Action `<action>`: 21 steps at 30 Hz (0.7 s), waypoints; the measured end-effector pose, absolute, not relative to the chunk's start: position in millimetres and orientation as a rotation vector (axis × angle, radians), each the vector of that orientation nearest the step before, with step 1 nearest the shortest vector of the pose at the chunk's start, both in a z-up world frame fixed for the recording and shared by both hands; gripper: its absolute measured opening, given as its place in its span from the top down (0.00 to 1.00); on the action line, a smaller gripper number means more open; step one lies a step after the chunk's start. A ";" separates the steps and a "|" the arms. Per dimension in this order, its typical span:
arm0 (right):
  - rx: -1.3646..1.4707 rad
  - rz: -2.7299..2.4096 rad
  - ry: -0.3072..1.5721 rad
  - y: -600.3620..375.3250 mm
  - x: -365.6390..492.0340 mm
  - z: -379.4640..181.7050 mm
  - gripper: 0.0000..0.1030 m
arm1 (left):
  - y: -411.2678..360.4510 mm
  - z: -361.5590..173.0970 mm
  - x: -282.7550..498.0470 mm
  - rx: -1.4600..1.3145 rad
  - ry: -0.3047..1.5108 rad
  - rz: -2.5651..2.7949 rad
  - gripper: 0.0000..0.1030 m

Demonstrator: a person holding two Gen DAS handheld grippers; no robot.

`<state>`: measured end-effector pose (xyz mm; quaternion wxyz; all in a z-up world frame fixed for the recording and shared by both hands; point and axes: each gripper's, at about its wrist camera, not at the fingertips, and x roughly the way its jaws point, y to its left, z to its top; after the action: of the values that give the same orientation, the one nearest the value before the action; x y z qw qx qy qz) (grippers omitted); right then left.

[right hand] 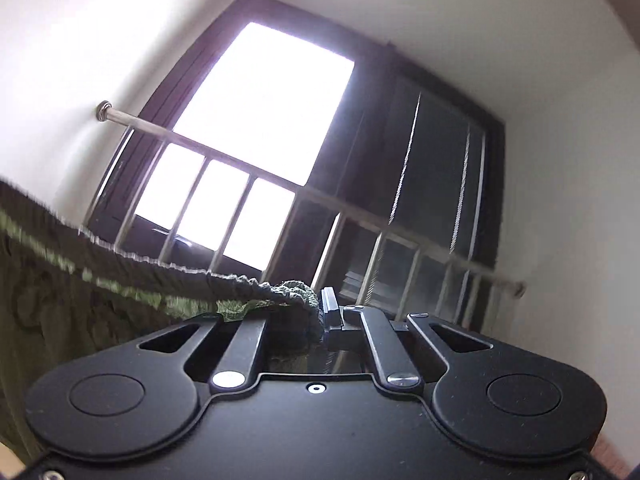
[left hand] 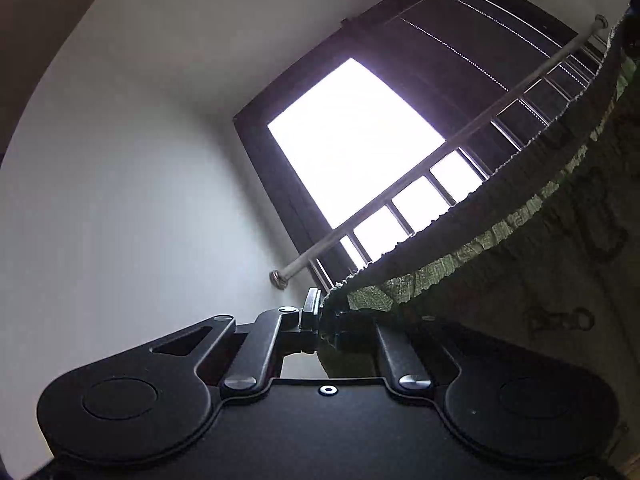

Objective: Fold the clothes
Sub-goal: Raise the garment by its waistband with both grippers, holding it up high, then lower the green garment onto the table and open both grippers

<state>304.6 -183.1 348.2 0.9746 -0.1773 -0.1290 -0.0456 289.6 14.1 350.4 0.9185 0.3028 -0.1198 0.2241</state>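
An olive-green garment (left hand: 500, 248) with a gathered waistband hangs stretched in the air between both grippers. In the left wrist view my left gripper (left hand: 322, 314) is shut on one end of the waistband, and the cloth runs up and to the right. In the right wrist view my right gripper (right hand: 322, 314) is shut on the other end, where the garment (right hand: 120, 280) runs off to the left and hangs down. Both cameras point upward, so the lower part of the garment is hidden.
A dark-framed window (left hand: 352, 140) glows bright behind a metal rail with bars (left hand: 400, 184), set in a white wall (left hand: 120, 200). From the right wrist the same window (right hand: 260, 100) and rail (right hand: 280, 184) appear, with dark blinds (right hand: 432, 184) to the right.
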 end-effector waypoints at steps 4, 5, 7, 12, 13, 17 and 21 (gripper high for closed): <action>-0.407 -0.107 -0.255 -188.2 289.9 328.5 0.94 | 8.3 348.9 279.7 0.647 -0.243 0.464 0.93; -0.414 -0.111 -0.247 -189.7 289.3 325.1 0.94 | 6.9 348.5 277.2 0.653 -0.242 0.465 0.93; -0.420 -0.118 -0.232 -190.9 285.3 324.5 0.94 | 4.0 347.8 272.2 0.665 -0.241 0.466 0.93; -0.432 -0.096 -0.200 -183.6 266.5 338.3 0.94 | -3.2 345.8 259.8 0.695 -0.237 0.470 0.93; -0.421 -0.061 -0.164 -182.7 265.3 338.4 0.94 | 1.3 345.1 258.1 0.674 -0.218 0.467 0.93; -0.332 0.109 -0.018 -176.9 256.2 328.3 0.94 | 44.4 339.8 265.9 0.492 -0.071 0.386 0.93; -0.251 0.354 0.104 -154.0 242.6 305.4 0.94 | 92.2 342.5 290.9 0.317 0.039 0.394 0.93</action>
<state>242.6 -154.0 305.4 0.9752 -0.1243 0.0513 0.1758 290.9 92.2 342.5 0.9680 0.1569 0.0193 0.1951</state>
